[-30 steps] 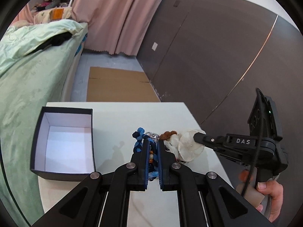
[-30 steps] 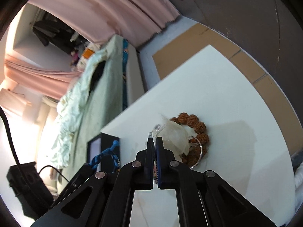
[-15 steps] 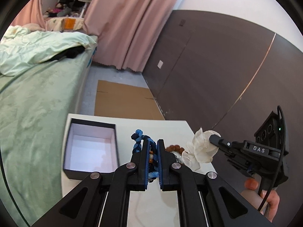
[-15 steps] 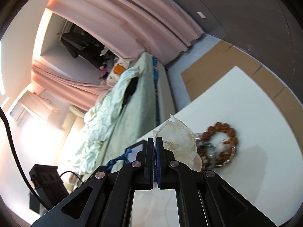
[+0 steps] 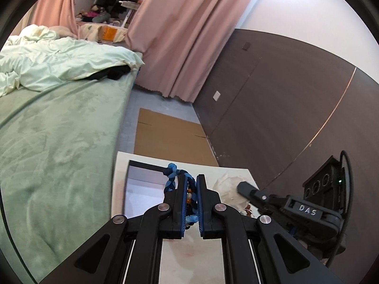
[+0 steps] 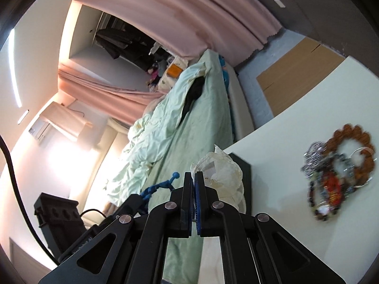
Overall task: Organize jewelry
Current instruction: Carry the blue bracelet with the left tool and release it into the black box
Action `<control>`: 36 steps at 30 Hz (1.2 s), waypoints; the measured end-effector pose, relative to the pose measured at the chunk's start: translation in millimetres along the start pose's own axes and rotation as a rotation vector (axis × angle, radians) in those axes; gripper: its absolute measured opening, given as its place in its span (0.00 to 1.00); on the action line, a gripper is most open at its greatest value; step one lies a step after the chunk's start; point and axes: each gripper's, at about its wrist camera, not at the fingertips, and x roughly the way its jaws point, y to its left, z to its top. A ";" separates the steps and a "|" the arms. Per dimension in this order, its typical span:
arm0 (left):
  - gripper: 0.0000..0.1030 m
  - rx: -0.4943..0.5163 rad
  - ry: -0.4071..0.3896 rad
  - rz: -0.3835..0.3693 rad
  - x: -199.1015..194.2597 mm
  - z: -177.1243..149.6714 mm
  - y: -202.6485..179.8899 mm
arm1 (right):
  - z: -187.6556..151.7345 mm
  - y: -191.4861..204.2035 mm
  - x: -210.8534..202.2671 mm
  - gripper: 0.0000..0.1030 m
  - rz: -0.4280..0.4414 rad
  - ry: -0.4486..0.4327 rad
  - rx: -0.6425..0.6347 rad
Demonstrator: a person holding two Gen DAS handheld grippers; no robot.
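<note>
My left gripper [image 5: 190,187] is shut on a blue braided bracelet [image 5: 172,174] with orange and white beads, held above the near edge of an open black box [image 5: 144,165] with a white inside. My right gripper [image 6: 194,176] is shut on a white crinkled translucent piece [image 6: 225,170], lifted off the white table [image 6: 284,146]. In the left wrist view the right gripper [image 5: 240,185] sits just right of mine with that white piece [image 5: 223,184]. A tangled pile of jewelry [image 6: 338,170], with a brown bead bracelet [image 6: 353,132], lies on the table.
A bed with a green cover [image 5: 59,142] runs along the table's left side. Flat cardboard [image 5: 170,137] lies on the floor beyond the table, by a dark wall panel [image 5: 272,106]. Pink curtains [image 5: 180,35] hang behind.
Both grippers have risen and shifted left toward the black box, each carrying its piece. The white piece has come up off the jewelry pile, which stays behind on the table.
</note>
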 end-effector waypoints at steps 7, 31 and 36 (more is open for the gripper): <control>0.07 -0.019 -0.001 0.013 -0.6 4.4 13.7 | -6.6 1.2 27.1 0.04 0.033 0.030 0.006; 0.31 -0.080 0.123 0.095 54.4 -4.4 21.1 | 14.6 -12.8 -2.8 0.54 -0.115 0.085 -0.052; 0.67 -0.176 0.101 0.120 52.9 -9.7 30.9 | 16.7 -14.4 -27.3 0.54 -0.155 0.069 -0.076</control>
